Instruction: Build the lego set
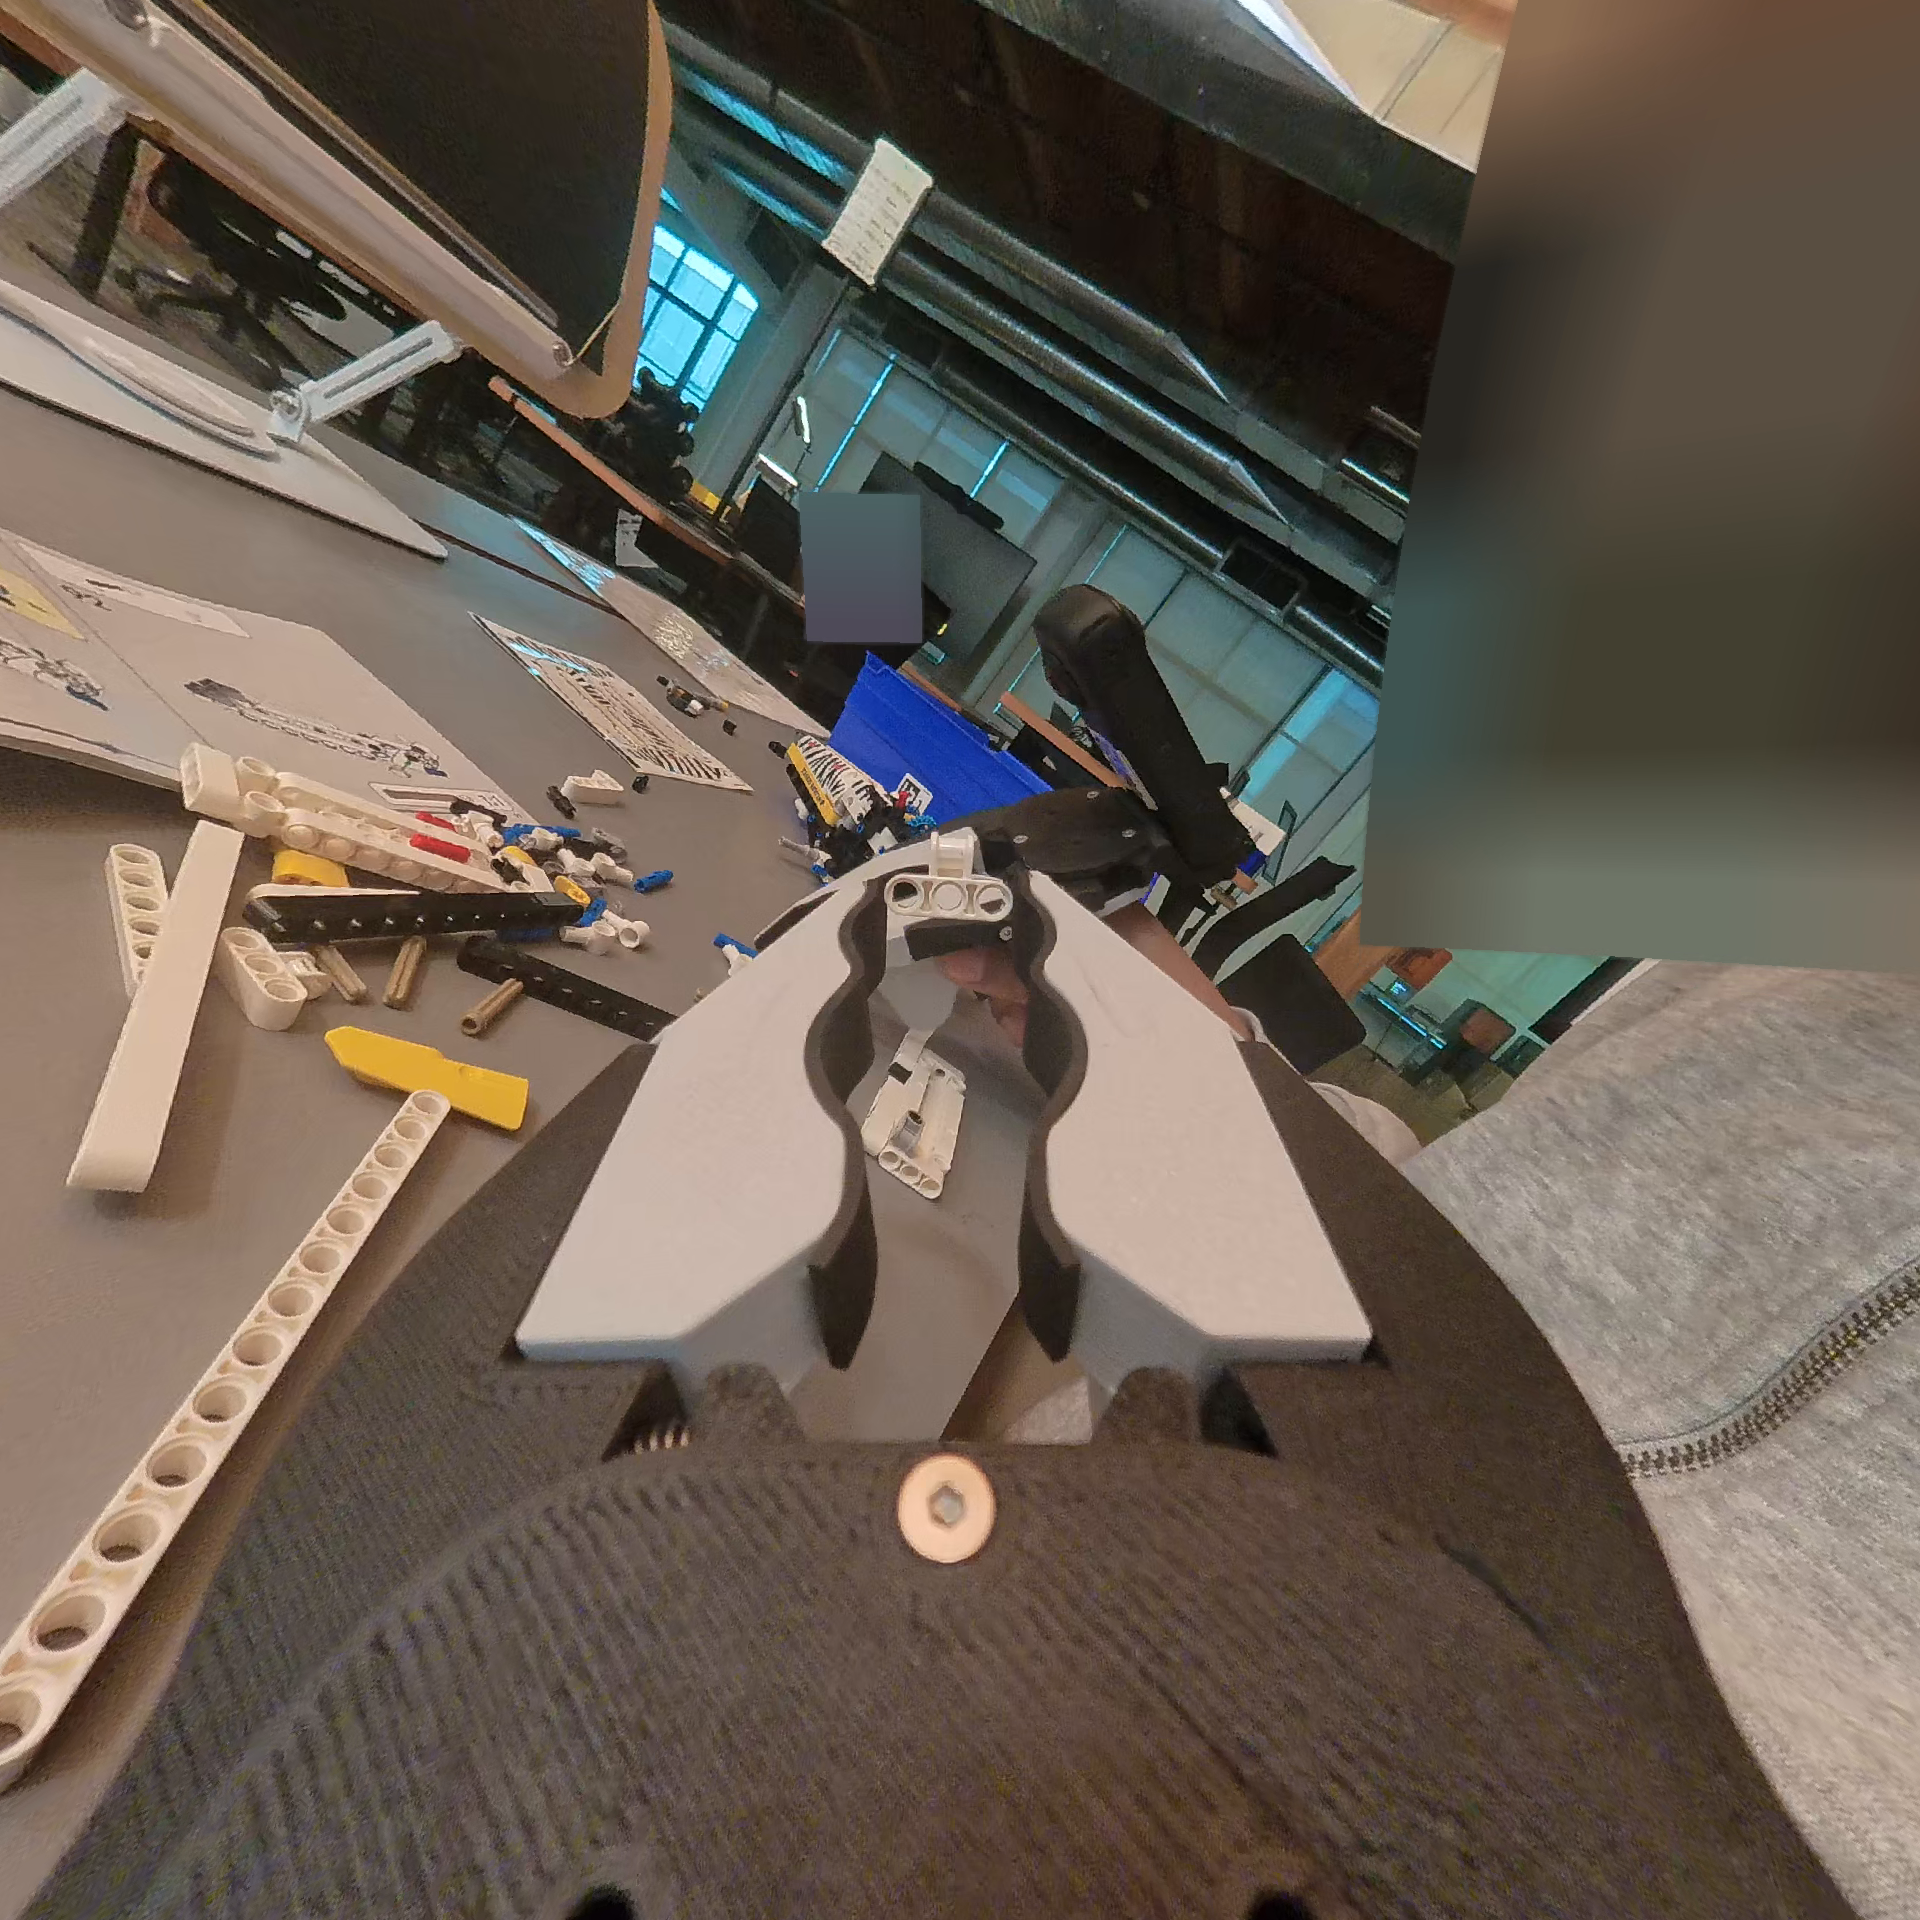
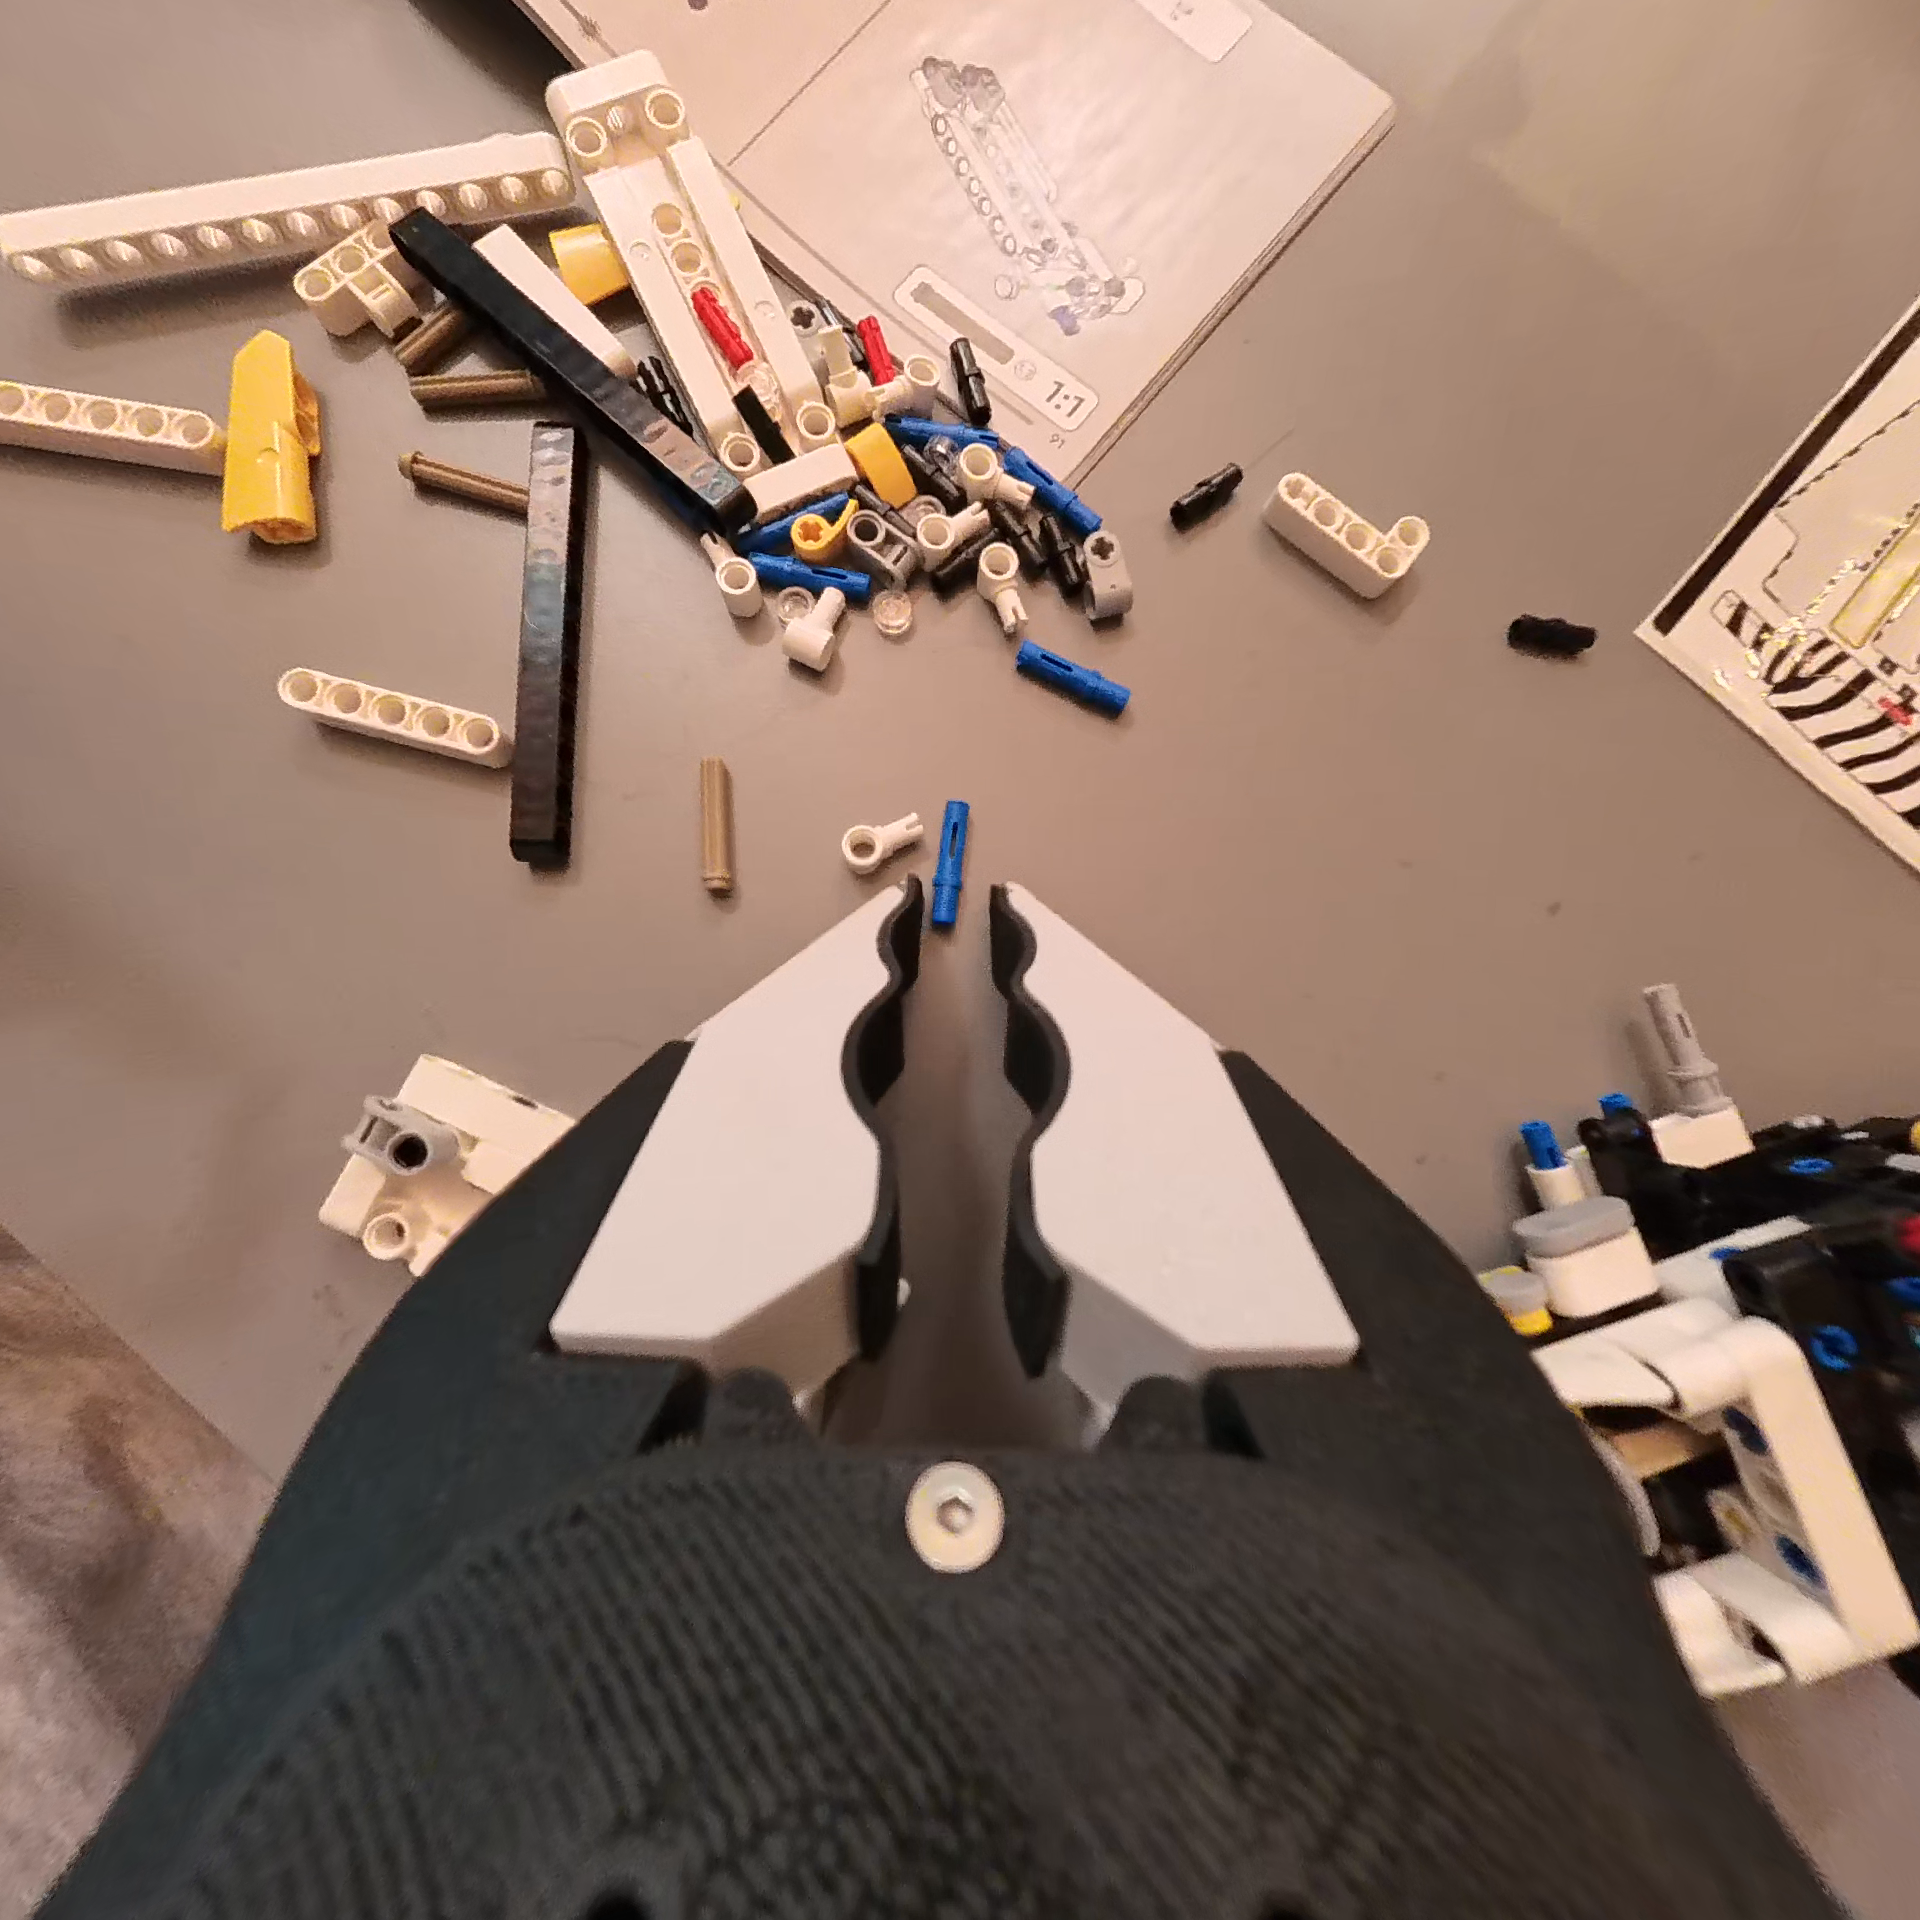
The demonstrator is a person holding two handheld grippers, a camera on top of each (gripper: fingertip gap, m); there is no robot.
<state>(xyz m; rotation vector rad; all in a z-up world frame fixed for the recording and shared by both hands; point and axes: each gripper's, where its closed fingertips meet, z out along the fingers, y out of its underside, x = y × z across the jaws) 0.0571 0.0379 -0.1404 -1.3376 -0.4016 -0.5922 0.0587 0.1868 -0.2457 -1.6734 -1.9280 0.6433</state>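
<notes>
My left gripper [image 1: 948,923] is shut on a small white three-hole connector [image 1: 971,894], held up above the grey table [image 1: 312,1195]. A small white sub-assembly [image 1: 914,1127] lies on the table below it and also shows in the right wrist view [image 2: 436,1153]. My right gripper [image 2: 956,902] is narrowly open, low over the table, with a blue pin [image 2: 948,862] lying between its fingertips. A white pin connector [image 2: 878,840] and a tan pin [image 2: 717,836] lie just left of it. The partly built model [image 2: 1714,1299] sits at the right.
A pile of loose pins, beams and panels [image 2: 883,499] lies ahead, with an open instruction booklet [image 2: 1039,156] behind it and a sticker sheet [image 2: 1818,623] at the right. A long white beam [image 1: 239,1382] and yellow panel [image 1: 426,1070] lie left. A grey-clad person [image 1: 1714,1247] is at the right.
</notes>
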